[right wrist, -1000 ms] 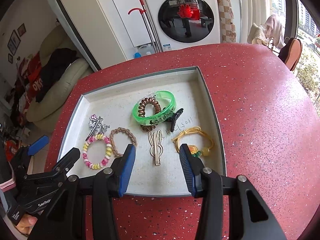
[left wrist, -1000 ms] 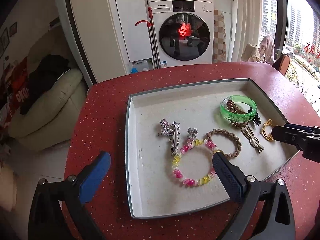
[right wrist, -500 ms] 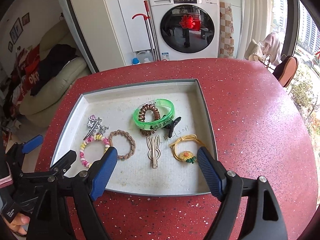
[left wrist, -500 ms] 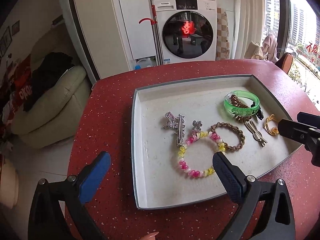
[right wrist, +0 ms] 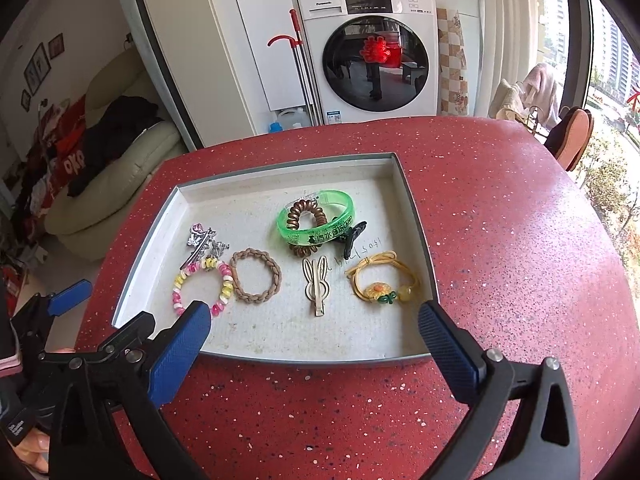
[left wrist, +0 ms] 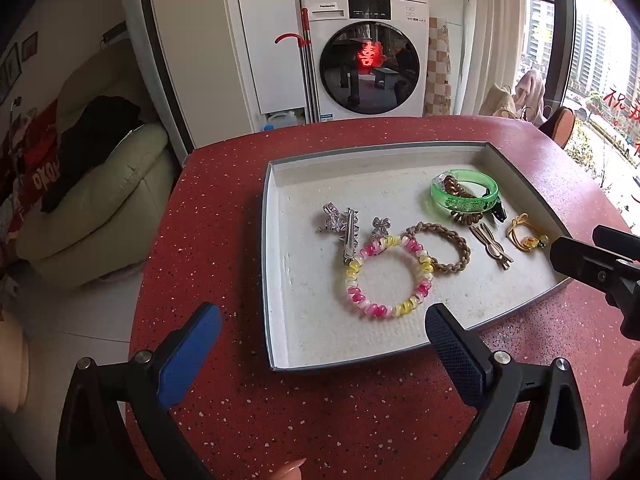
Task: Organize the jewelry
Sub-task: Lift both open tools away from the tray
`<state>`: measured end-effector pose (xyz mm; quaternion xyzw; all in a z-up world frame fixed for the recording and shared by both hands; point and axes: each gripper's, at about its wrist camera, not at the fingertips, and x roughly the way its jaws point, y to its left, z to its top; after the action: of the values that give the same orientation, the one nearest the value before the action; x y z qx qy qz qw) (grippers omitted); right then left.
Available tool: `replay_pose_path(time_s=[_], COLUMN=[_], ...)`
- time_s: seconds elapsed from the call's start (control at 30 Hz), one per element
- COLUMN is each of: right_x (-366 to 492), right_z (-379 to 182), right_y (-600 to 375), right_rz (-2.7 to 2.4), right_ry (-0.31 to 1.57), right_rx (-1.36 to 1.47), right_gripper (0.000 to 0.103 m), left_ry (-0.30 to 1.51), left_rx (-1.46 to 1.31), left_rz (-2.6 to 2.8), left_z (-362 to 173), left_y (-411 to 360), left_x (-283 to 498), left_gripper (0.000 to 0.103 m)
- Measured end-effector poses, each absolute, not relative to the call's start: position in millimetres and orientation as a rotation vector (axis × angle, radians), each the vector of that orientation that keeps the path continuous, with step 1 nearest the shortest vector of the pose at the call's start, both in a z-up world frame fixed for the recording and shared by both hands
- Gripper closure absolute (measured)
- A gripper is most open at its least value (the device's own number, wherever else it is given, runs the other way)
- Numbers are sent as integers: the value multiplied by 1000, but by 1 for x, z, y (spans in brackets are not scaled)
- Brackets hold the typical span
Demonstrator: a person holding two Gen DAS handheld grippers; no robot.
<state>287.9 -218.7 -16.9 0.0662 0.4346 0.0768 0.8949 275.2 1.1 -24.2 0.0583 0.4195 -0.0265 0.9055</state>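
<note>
Red speckled table [right wrist: 500,240], rounded at its far edge. Behind it, a white front-loading washing machine [left wrist: 366,52] under white cabinets, with a red character on its round door. Beside it, a red-handled mop [right wrist: 296,60] leaning upright and a plastic jug [right wrist: 292,118] on the floor. At left, a cream sofa [left wrist: 100,200] piled with black and red clothes; framed pictures [right wrist: 38,66] on the wall. At right, pale curtains and a window [left wrist: 600,60] bright with daylight, tower blocks outside.

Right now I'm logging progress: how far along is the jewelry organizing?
Done: the pieces lie spread inside the tray, though the green bangle overlaps a brown coil tie. In hand: nothing; left gripper and right gripper are open and empty. Any further sorting remains.
</note>
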Motion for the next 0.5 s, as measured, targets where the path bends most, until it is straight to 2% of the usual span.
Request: replay_pose_path(time_s=[0.5], right_x=[264], right_z=[-26], right_y=[-219], right_rz=[138], right_ry=[960], right_rx=[96], right_gripper=[0], left_ry=[901], left_rx=[117], left_rz=[-23], left_z=[-30], left_y=[4], left_x=[239], left_gripper=[0])
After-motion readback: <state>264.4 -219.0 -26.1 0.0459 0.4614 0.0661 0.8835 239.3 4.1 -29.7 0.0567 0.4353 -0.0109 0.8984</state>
